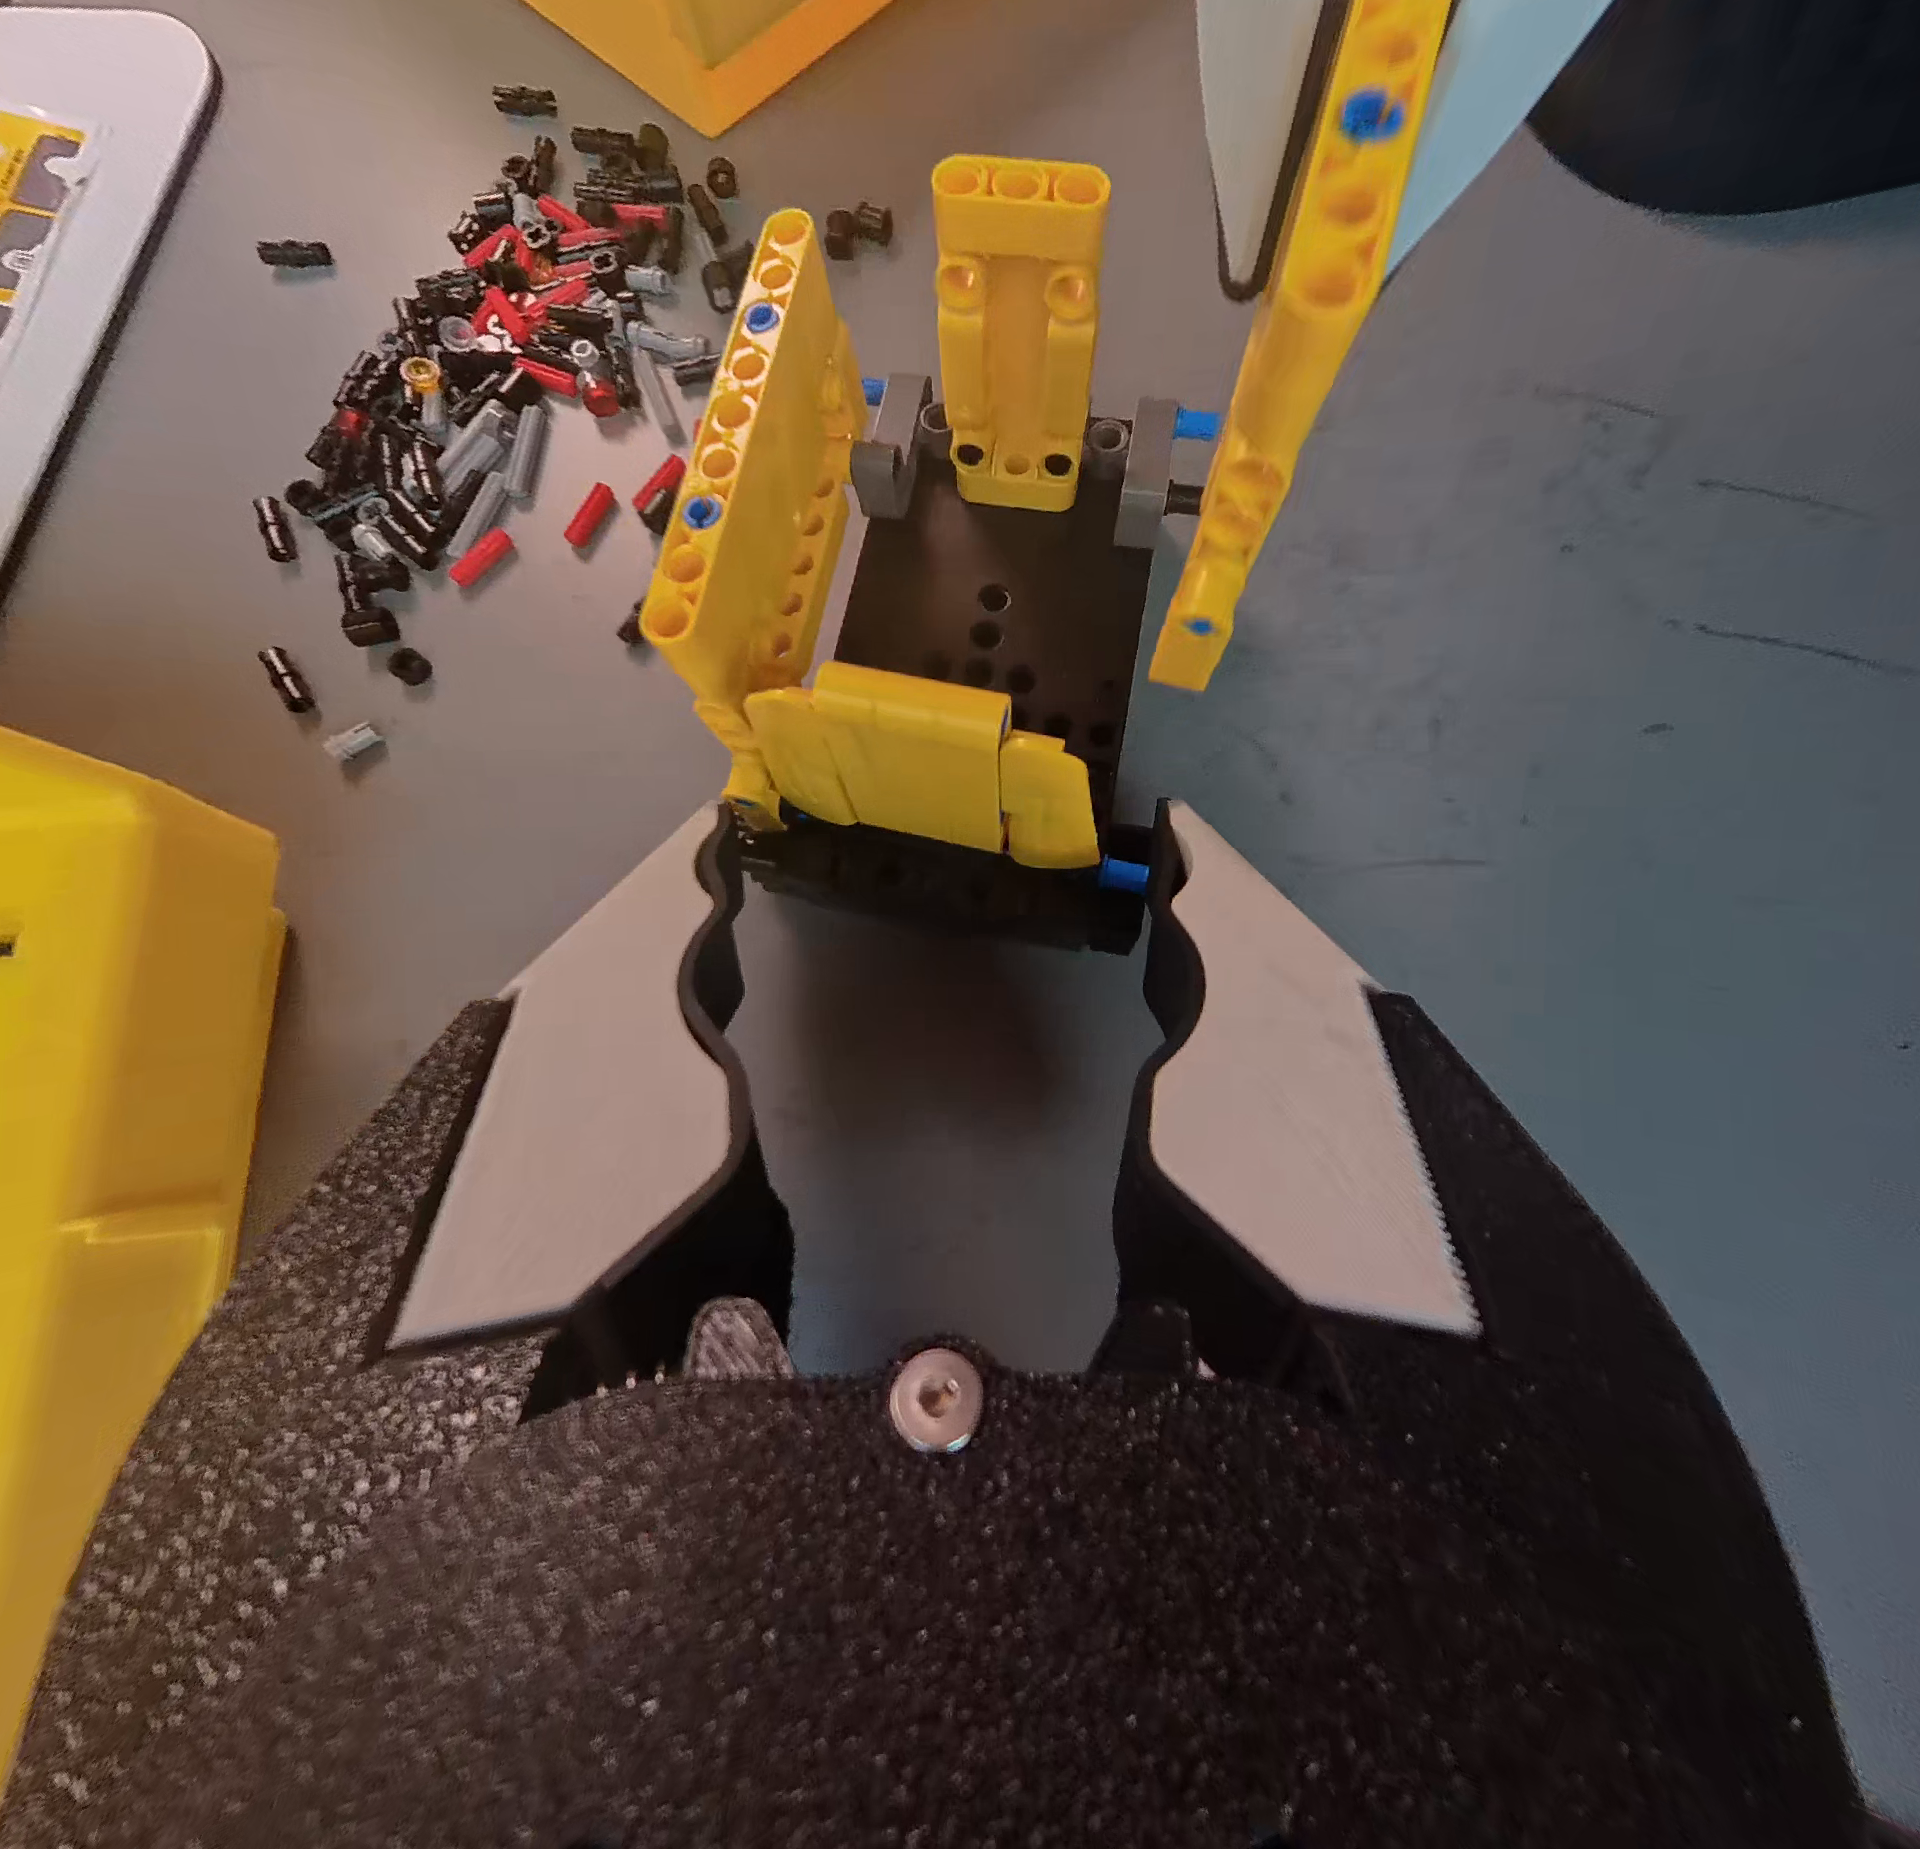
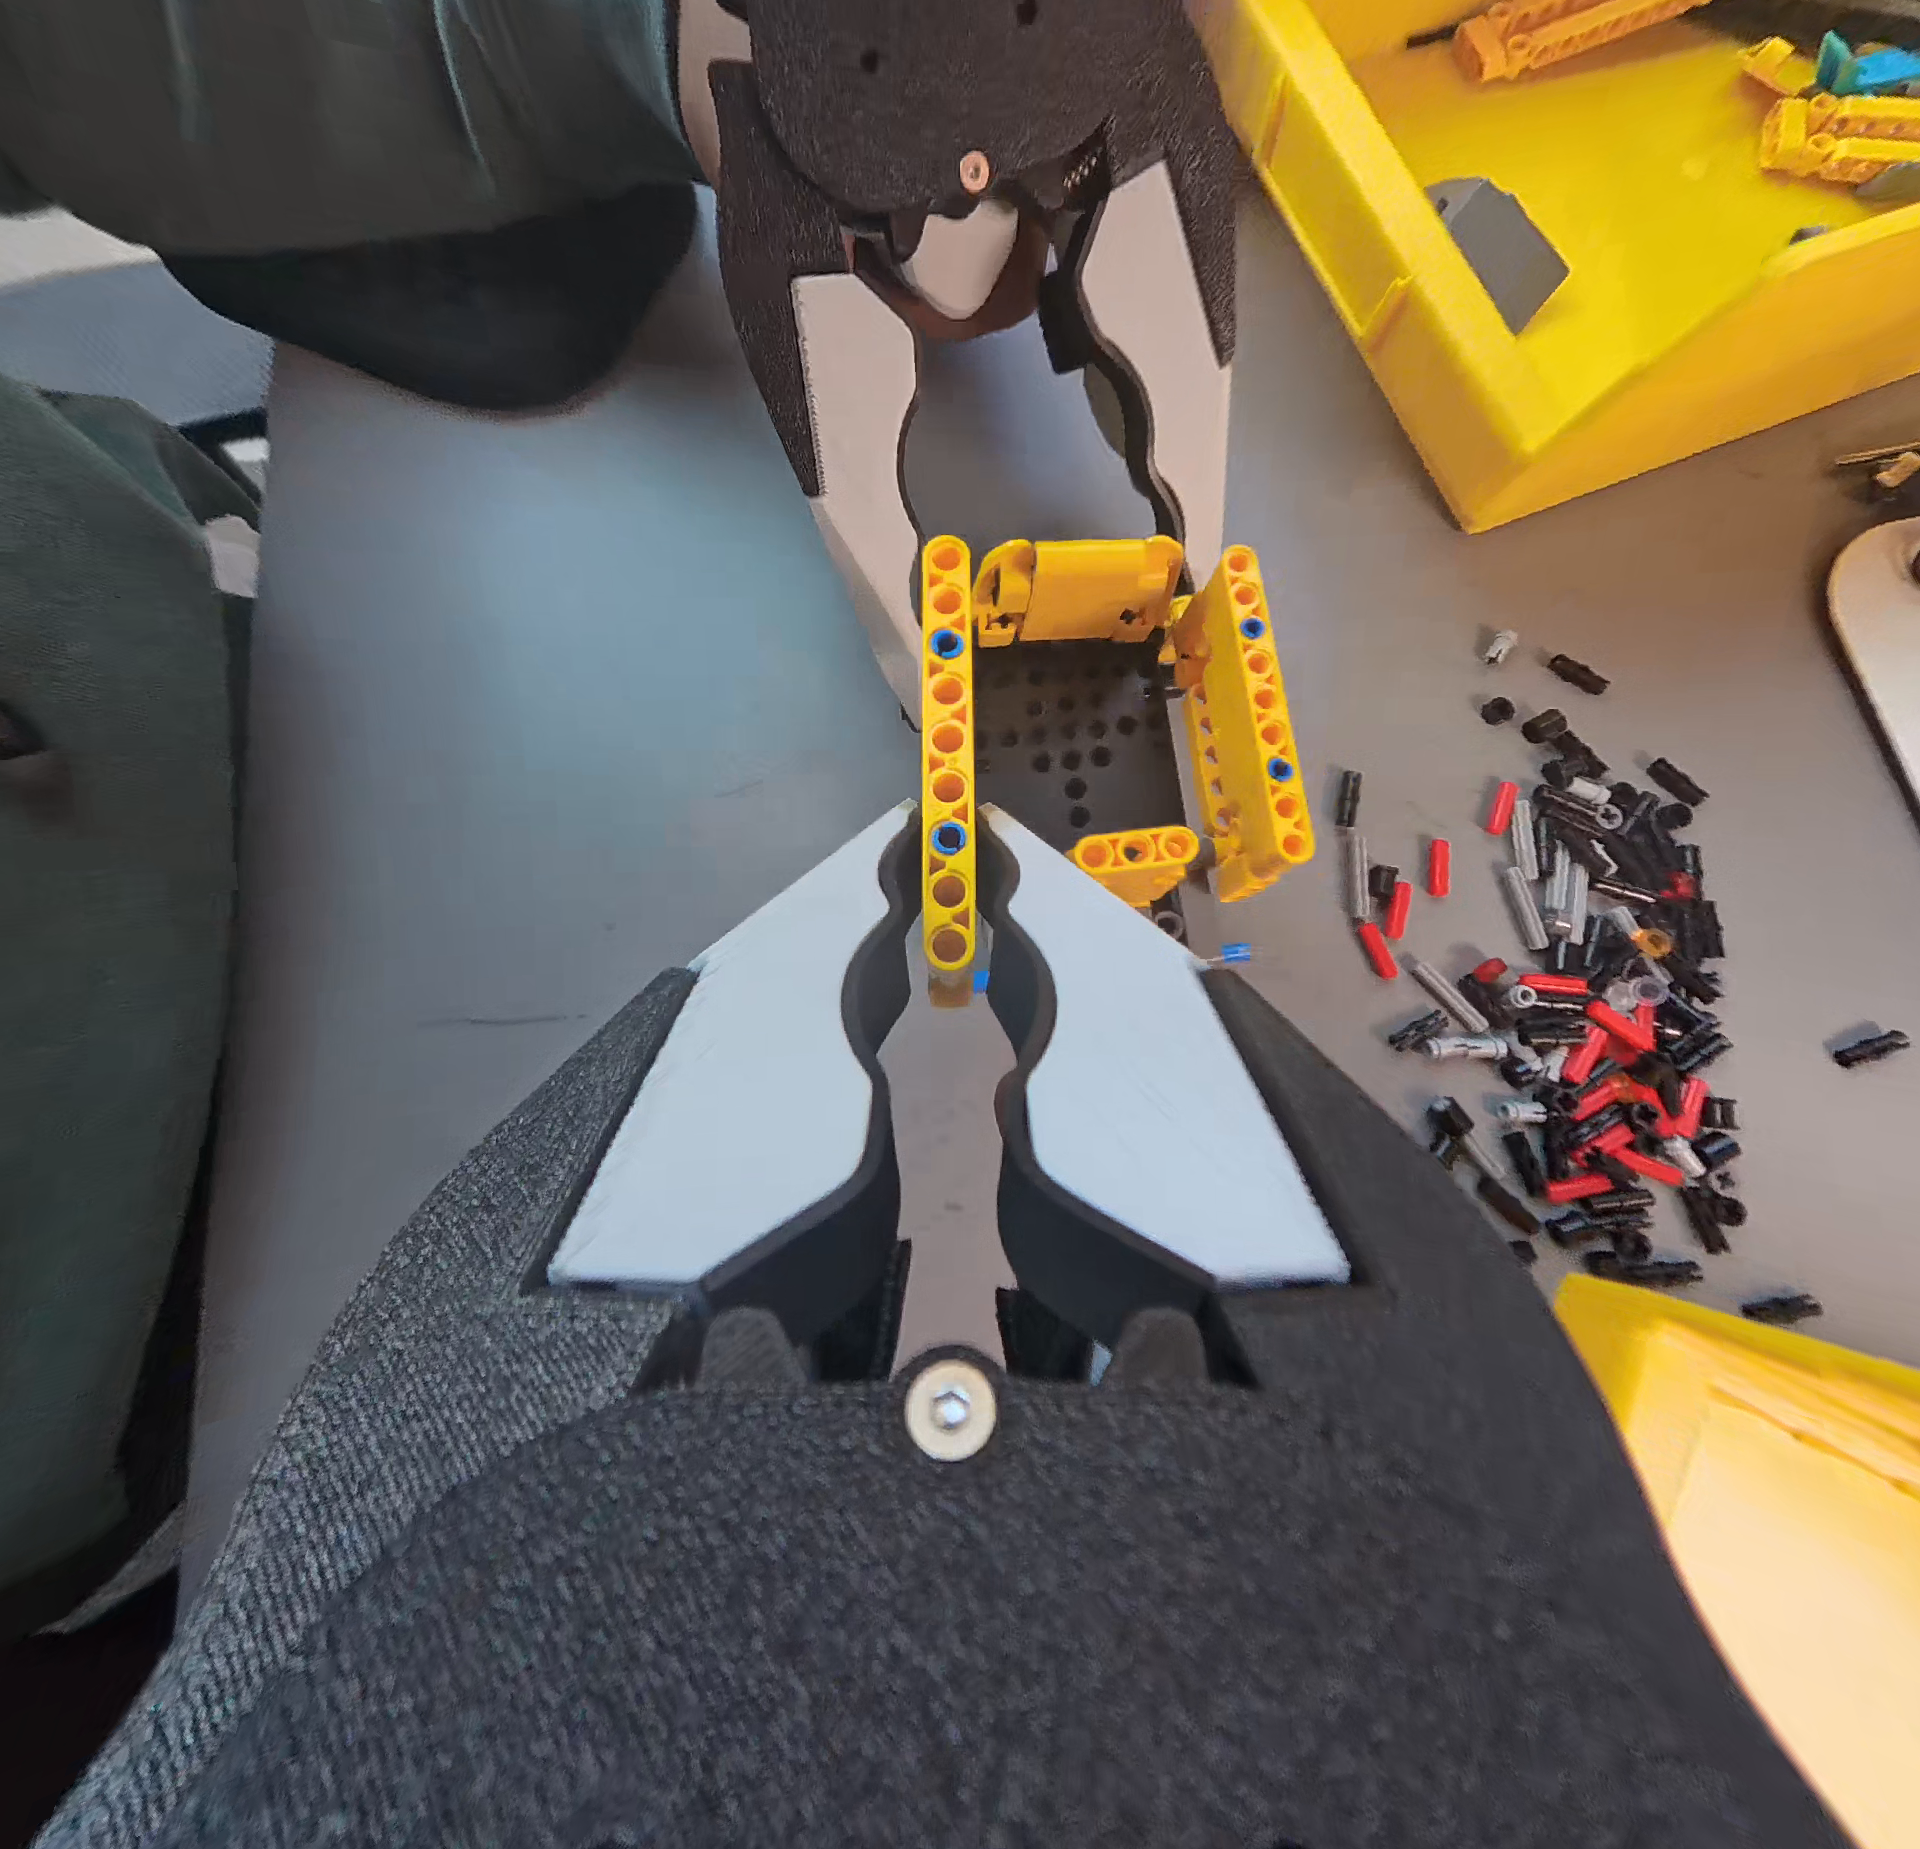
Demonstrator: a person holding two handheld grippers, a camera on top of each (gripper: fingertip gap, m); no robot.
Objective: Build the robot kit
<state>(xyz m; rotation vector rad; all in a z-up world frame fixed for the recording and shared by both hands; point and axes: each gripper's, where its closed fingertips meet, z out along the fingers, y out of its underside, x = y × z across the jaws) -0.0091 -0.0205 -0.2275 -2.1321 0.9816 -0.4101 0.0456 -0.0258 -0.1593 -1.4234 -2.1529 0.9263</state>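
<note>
While the left tool [image 1: 940, 843] is clamping the black base [image 1: 997, 604], the right tool [image 2: 948, 833] is pinching the stiff yellow beam [image 2: 948, 719] low in frame.

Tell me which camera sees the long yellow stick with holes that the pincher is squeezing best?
The right wrist view. There the yellow beam runs straight up the middle, sharp, with the right gripper shut on it. In the left wrist view the same beam is blurry, slanting off the top right edge.

Pin pile [image 2: 1579, 1030] right of model [image 2: 1101, 729]
</note>
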